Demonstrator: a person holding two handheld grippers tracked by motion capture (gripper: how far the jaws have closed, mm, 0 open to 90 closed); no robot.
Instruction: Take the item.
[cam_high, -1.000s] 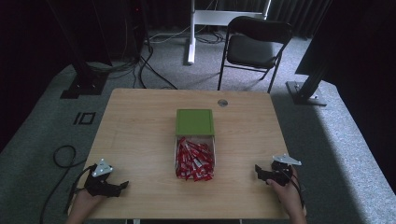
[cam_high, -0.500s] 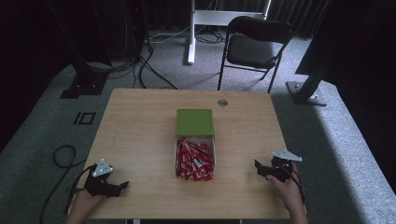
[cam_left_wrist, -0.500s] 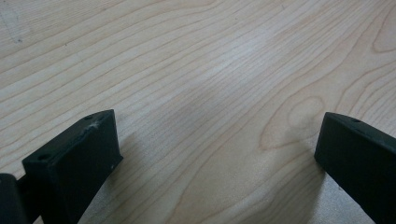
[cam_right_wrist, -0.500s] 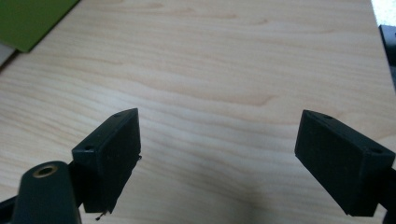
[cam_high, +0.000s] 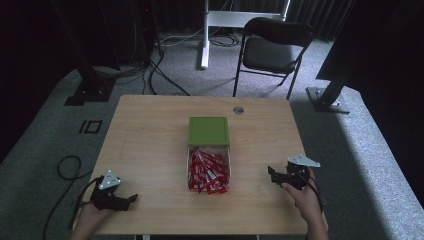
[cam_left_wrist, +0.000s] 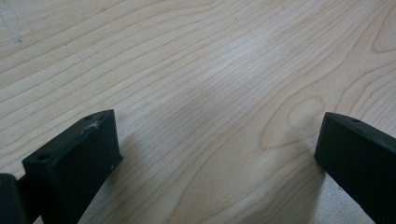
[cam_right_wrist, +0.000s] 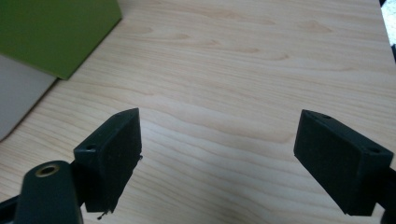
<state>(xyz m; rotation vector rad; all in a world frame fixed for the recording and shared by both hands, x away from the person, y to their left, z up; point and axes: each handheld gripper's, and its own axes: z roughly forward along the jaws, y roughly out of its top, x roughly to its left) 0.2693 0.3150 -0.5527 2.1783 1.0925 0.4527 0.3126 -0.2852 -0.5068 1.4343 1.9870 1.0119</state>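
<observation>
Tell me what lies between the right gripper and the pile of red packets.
Bare wood: in the high view, nothing but table separates the right gripper from the red packets. The right gripper view shows bare wood between its open jaws too.

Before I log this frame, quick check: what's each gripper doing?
Left gripper: open, fingers apart, holding nothing.
Right gripper: open, holding nothing.

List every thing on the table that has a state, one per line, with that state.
Left hand-held gripper: open, nothing between its jaws, low over bare wood.
Right hand-held gripper: open, holding nothing.
Green lid: off the box's near part, covering its far end.
Clear box: uncovered, full of red packets.
</observation>
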